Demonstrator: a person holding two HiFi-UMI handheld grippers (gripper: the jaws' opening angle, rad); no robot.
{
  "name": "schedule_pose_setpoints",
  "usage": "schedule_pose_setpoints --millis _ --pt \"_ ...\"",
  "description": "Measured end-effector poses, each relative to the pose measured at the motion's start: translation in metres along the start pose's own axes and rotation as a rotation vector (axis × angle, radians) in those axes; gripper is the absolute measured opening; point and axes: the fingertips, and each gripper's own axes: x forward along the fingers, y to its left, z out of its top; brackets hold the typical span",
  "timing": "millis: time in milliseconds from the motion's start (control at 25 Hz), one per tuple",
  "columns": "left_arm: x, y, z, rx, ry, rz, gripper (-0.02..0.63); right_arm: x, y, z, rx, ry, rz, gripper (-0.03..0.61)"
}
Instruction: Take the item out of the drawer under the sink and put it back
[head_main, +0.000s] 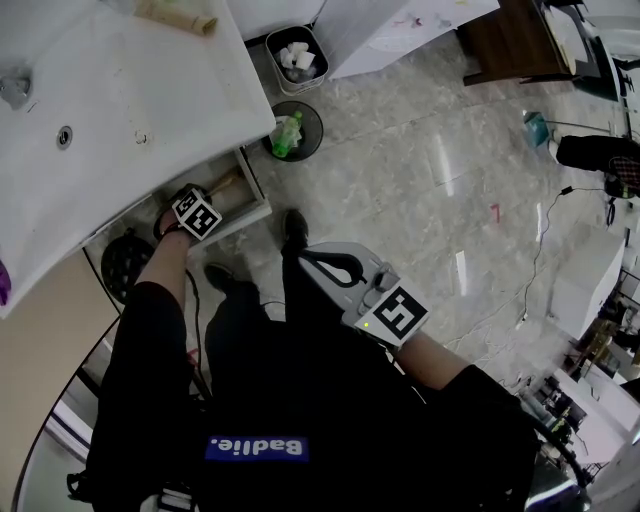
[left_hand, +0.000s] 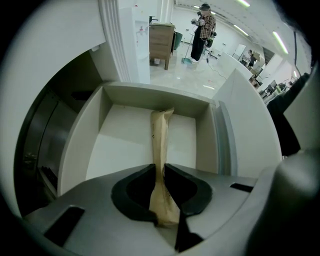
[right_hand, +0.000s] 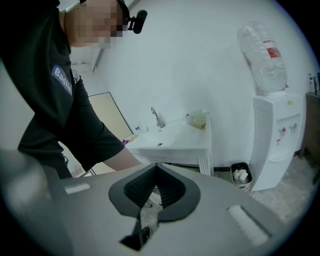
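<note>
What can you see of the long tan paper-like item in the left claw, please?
The long tan crumpled paper-like item is narrow and creased, like a twisted paper bag. The left claw is shut on it near one end, whose wider, bunched part sits nearer the camera. The rest stretches away from the claw over the bare floor of the open white drawer. Whether its far tip touches the drawer cannot be told.

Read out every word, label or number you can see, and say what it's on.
"Badlie.": white on a blue patch on the black shirt, upside down in the head view.
Red label on the water bottle: too blurred to read.
Square markers on the gripper cubes: patterns, no words.
</note>
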Motion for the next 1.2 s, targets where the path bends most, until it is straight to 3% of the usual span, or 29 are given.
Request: schedule_pose_setpoints --millis 360,720,960,1200 --pt "-0.024 -0.001 0.005 -0.022 -0.063 0.006 0.049 -0.002 0.006 0.009 -0.027 -0.013 0.011 0.002" --pt "-0.094 -0.011 0.01 -0.058 -0.137 0.044 0.049 -0.002 0.031 0.039 -0.073 -0.049 0.056 0.002" --pt "-0.146 -0.021 0.017 -0.099 -0.222 0.071 0.049 0.001 0.048 0.058 -0.116 -0.07 0.078 0.002" --pt "-0.205 -0.036 0.03 -0.161 -0.362 0.101 0.049 0.006 0.061 0.061 -0.149 -0.068 0.097 0.002"
